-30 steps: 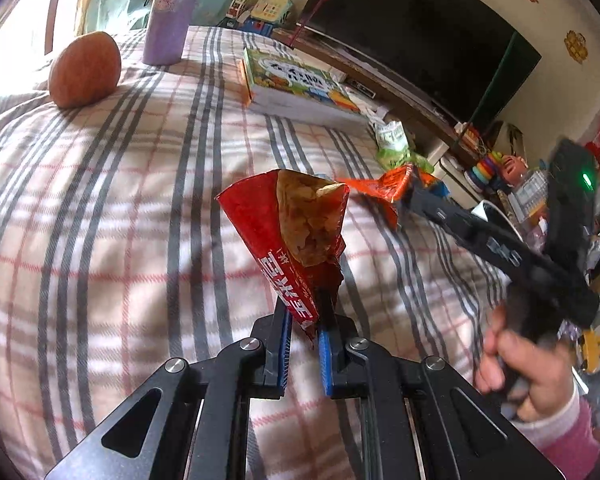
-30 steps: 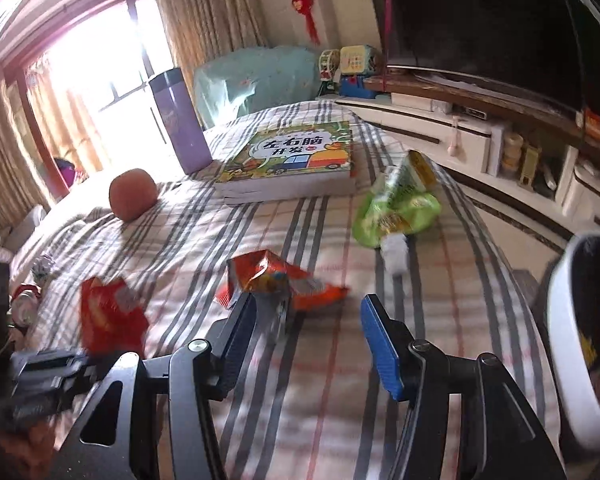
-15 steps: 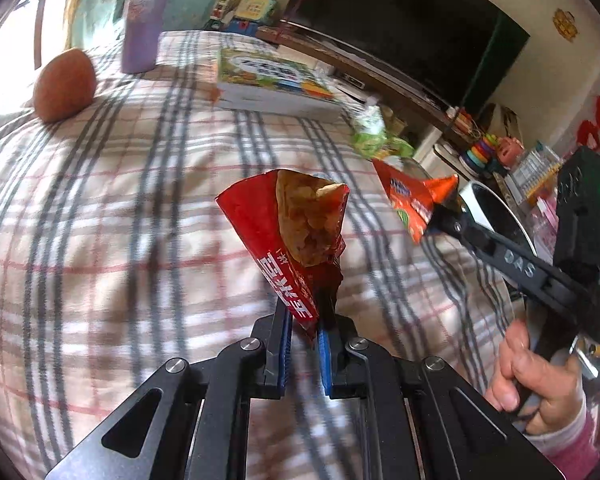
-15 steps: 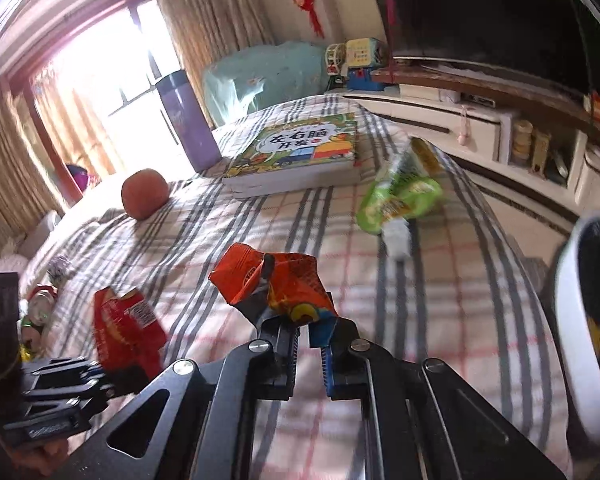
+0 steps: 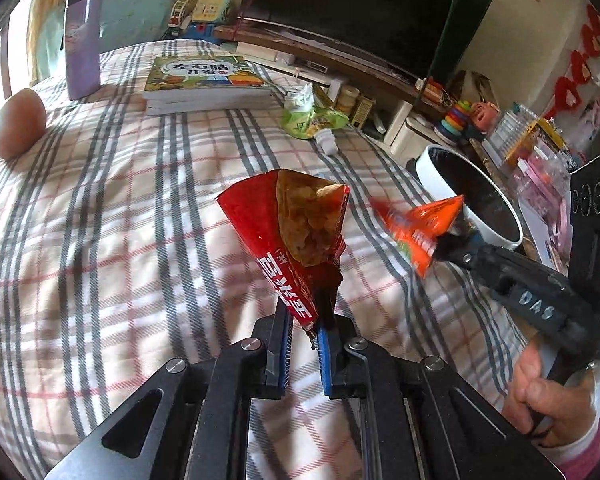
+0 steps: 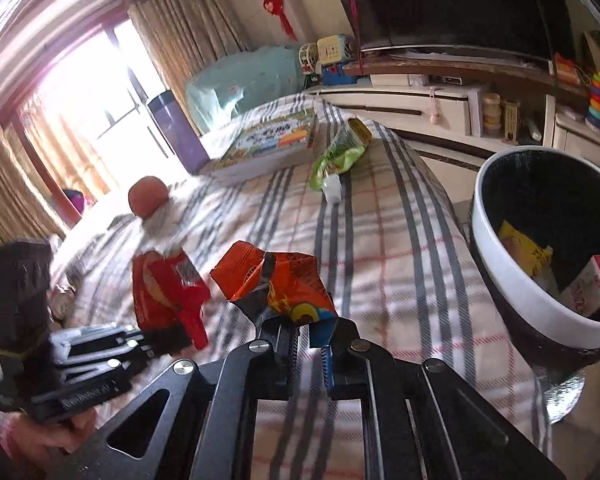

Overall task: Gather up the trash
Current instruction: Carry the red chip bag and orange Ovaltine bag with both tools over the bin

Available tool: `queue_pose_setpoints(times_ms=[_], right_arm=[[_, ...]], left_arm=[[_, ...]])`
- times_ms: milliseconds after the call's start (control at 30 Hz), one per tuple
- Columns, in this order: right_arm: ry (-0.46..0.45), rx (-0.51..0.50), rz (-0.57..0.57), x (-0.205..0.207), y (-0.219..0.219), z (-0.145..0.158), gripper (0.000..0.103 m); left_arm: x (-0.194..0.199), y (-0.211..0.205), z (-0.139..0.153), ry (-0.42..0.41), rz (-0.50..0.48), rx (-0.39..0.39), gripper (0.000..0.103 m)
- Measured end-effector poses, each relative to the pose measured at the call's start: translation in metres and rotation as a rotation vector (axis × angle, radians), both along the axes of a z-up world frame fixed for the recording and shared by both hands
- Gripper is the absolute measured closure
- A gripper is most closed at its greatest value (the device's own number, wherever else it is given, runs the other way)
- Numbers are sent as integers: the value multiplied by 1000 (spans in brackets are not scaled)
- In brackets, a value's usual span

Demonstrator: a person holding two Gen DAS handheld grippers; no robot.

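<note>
You carry a crumpled red snack wrapper pinched in the left tongs and an orange foil wrapper between the slightly easing right tongs, above the plaid bed, near the white-rimmed bin at right, ready for dropping.

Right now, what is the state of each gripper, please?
Left gripper: shut on the red wrapper.
Right gripper: pads on the orange wrapper, jaws opening slightly.
</note>
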State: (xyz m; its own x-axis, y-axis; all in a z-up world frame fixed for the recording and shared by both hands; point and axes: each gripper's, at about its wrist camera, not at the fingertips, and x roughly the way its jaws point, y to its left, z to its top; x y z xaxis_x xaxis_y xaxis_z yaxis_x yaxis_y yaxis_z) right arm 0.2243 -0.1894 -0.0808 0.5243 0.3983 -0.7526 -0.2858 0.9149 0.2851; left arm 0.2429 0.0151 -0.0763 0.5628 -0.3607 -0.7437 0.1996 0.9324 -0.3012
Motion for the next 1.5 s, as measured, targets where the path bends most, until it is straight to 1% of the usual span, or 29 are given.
queue_pose_setpoints(times_ms=[67,133,200,233,333,400,533,633,700,733,767,800,867,900,1000,1233,1500], right_arm=[[0,-37,3,-2,2,-5,88],[23,-42,22,-3,3,-9,78],[20,-53,46,-8,2,-10,52],[12,-65,61,-13,3,-8,49],[-3,-96,92,-25,1,-3,48],[-6,-86,105,-31,-3,1,48],[-45,-59,84,-36,-10,7,48],[-62,-79,67,-27,-7,2,48],[-65,-110,66,-21,-3,-4,51],[-65,-118,71,-17,-1,-8,56],[-63,-120,76,-15,0,-10,76],[-59,-121,78,-13,0,-12,93],[-51,-112,66,-11,-2,-14,97],[-52,-100,59,-11,-4,-13,101],[-58,-76,41,-15,-11,-9,103],[-64,-43,12,-25,-27,2,103],[-88,-43,-20,-31,-46,17,103]], left_arm=[[0,-1,-1,1,1,4,93],[-1,0,-1,5,6,3,93],[-1,2,-1,2,11,5,93],[-3,2,-1,3,13,3,93],[-3,2,-3,6,15,-1,93],[-3,1,-5,9,11,-2,93],[-2,-2,-8,19,5,-6,93],[-1,-3,-8,15,0,-3,93],[-1,-4,-8,13,-1,-1,93],[-1,-4,-8,13,-1,-2,94],[-1,-4,-7,13,-1,-2,94],[-1,-4,-7,12,-1,-2,94],[-1,-5,-6,9,-5,-1,94],[-1,-6,-6,7,-6,-1,94],[0,-10,-4,6,-18,-1,94],[3,-24,4,-12,-53,4,94],[7,-48,14,-36,-115,19,94]])
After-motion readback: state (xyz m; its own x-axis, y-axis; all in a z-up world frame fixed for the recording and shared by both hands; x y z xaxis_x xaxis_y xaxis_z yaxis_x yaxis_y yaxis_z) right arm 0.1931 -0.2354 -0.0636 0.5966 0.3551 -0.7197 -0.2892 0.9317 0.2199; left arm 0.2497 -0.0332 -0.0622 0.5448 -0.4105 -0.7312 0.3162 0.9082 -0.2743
